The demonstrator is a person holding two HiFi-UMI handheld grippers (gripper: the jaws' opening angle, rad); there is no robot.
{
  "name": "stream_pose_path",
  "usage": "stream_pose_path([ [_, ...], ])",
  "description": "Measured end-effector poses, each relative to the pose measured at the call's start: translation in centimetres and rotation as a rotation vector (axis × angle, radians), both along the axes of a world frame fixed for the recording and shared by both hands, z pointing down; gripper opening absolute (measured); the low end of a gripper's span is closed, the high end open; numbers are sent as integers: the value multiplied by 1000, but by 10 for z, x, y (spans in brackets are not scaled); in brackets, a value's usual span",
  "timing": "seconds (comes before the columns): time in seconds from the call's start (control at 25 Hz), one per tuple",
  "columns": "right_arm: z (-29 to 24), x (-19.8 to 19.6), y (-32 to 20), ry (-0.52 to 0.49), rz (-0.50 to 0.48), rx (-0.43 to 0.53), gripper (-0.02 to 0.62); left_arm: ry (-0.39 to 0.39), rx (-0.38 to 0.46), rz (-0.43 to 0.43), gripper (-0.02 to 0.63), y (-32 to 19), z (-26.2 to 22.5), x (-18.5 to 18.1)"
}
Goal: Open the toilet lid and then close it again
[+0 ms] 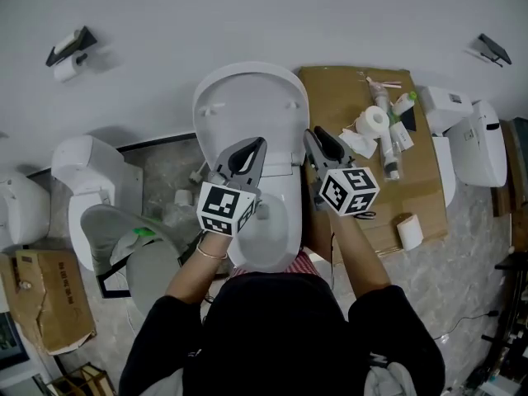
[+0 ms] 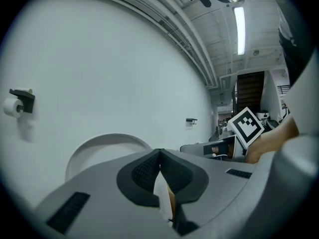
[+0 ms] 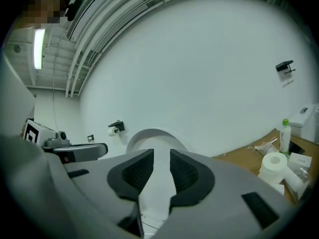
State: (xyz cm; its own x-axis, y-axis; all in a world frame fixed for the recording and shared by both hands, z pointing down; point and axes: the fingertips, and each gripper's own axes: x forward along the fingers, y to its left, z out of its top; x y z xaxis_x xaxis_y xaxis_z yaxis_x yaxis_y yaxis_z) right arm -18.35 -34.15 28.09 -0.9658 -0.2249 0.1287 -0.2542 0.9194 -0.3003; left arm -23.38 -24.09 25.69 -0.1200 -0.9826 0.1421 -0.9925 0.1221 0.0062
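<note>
The white toilet lid (image 1: 247, 106) stands raised against the wall, and the bowl (image 1: 268, 233) below it is uncovered. My left gripper (image 1: 258, 143) hovers just in front of the lid's lower part, its jaws shut with nothing between them. In the left gripper view the gripper (image 2: 159, 152) points at the wall, with the lid (image 2: 99, 148) rising behind it to the left. My right gripper (image 1: 314, 134) hangs at the lid's right edge. In the right gripper view its pads (image 3: 162, 156) stand a narrow gap apart, empty, with the lid (image 3: 154, 136) straight ahead.
A cardboard sheet (image 1: 338, 97) on the right carries a tissue roll (image 1: 376, 120) and several bottles. Other toilets stand at left (image 1: 91, 180) and right (image 1: 478, 143). A paper holder (image 1: 70, 52) hangs on the wall. A cardboard box (image 1: 45, 295) sits at lower left.
</note>
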Motion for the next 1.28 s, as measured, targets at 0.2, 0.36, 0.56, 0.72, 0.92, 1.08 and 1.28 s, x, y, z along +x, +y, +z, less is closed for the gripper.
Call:
stream_pose_path([
  [0.2, 12, -11, -20, 36, -8, 4, 89, -5, 0, -45, 3, -12, 5, -9],
  [0.36, 22, -18, -33, 55, -8, 2, 89, -1, -26, -58, 4, -19, 15, -13],
  [0.56, 34, -28, -49, 83, -12, 17, 91, 7, -47, -69, 5, -28, 25, -18],
  [0.72, 41, -39, -61, 91, -16, 18, 92, 6, -60, -81, 5, -33, 30, -24],
  [0.92, 50, -53, -68, 106, -24, 20, 92, 18, -67, -103, 3, -34, 35, -33],
  [1.08, 54, -64, -73, 118, -31, 44, 92, 23, -68, -117, 4, -37, 35, -39],
  [1.28, 58, -72, -80, 124, -31, 58, 92, 20, -70, -123, 5, -42, 35, -45],
])
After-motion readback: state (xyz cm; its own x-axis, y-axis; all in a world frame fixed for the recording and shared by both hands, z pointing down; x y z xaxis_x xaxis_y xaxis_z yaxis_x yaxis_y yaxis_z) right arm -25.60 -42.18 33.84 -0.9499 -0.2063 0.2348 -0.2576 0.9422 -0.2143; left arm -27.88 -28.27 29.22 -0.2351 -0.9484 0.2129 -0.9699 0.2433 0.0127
